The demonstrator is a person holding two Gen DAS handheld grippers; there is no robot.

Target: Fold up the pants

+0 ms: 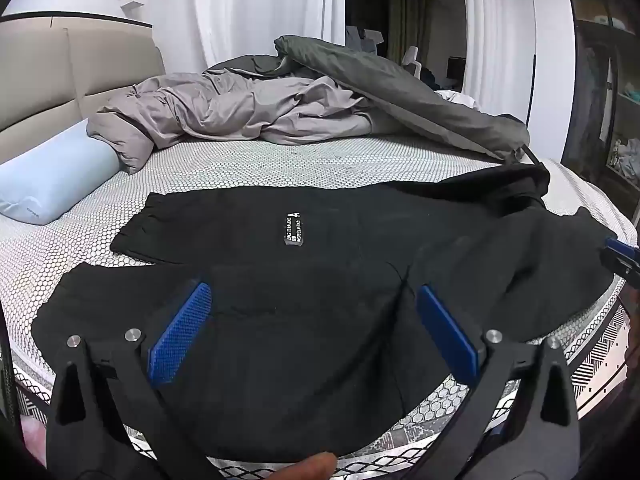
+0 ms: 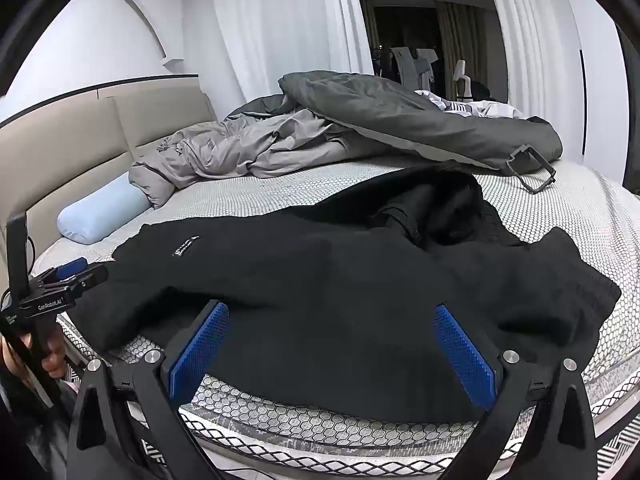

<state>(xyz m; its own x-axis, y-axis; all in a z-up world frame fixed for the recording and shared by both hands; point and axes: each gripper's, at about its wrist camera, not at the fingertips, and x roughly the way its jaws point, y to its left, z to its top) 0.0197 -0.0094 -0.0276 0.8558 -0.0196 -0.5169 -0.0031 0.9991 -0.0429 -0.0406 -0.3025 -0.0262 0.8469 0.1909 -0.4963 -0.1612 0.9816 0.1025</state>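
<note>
One pair of black fleecy pants [image 1: 320, 280] lies on the honeycomb-mesh mattress [image 1: 280, 160]; the left gripper [image 1: 312, 332] and right gripper [image 2: 332, 344] gape, ribbed blue pads [image 2: 198, 350] empty.

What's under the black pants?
The black fabric pants lie on the white honeycomb-patterned mattress, which shows all around them. Whatever else might be beneath the cloth is covered and cannot be seen.

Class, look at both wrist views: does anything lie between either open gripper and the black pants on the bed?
Nothing visible does. The left gripper and right gripper both hang open directly over the black pants, with only air between. The grey duvet and blue pillow lie farther back on the mattress.
</note>
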